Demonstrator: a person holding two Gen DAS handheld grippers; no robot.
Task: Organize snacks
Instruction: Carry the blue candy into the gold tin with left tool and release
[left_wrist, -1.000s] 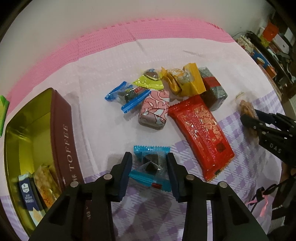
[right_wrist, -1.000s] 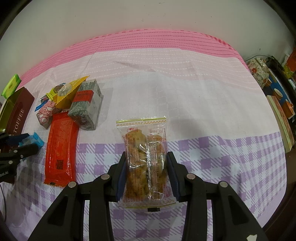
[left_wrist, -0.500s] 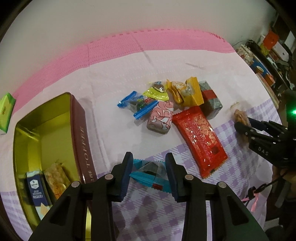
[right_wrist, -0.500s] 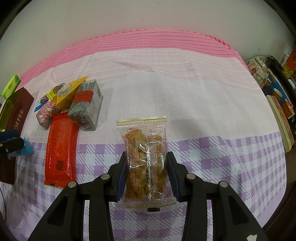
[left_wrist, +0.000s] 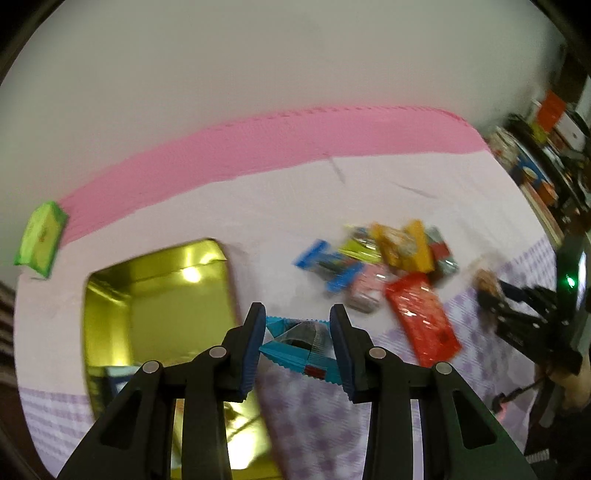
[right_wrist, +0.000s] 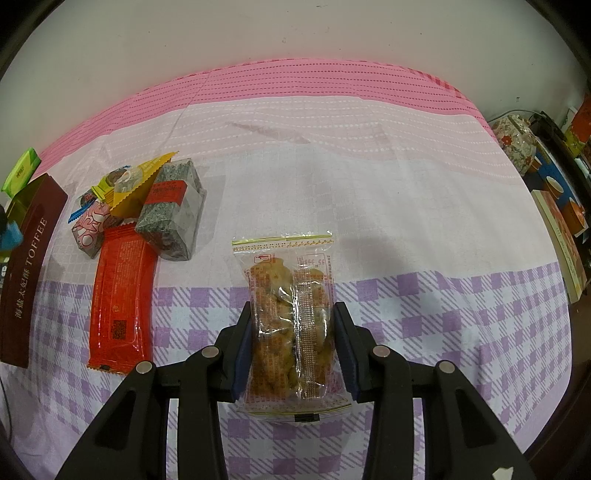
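My left gripper (left_wrist: 297, 320) is shut on a blue-wrapped candy (left_wrist: 299, 343) and holds it in the air, just right of the open gold tin (left_wrist: 159, 295). The tin's brown side reads TOFFEE (right_wrist: 27, 266), and a few packets lie in its near end. My right gripper (right_wrist: 293, 308) is shut on a clear packet of golden cookies (right_wrist: 284, 280) that rests on the checked cloth. Other snacks lie in a pile (left_wrist: 388, 266): a long red packet (right_wrist: 122, 291), a grey-black block (right_wrist: 171, 218), and pink, yellow and blue wrappers. The left wrist view is blurred.
A green packet (left_wrist: 40, 238) lies at the far left on the pink band of the cloth. Beyond the table's right edge stands a shelf with books and a flowered pot (right_wrist: 517, 144). A plain wall runs behind the table.
My left gripper has risen with the blue candy off the cloth and swung left toward the tin, which now sits nearer the middle of its view. The right gripper has not moved.
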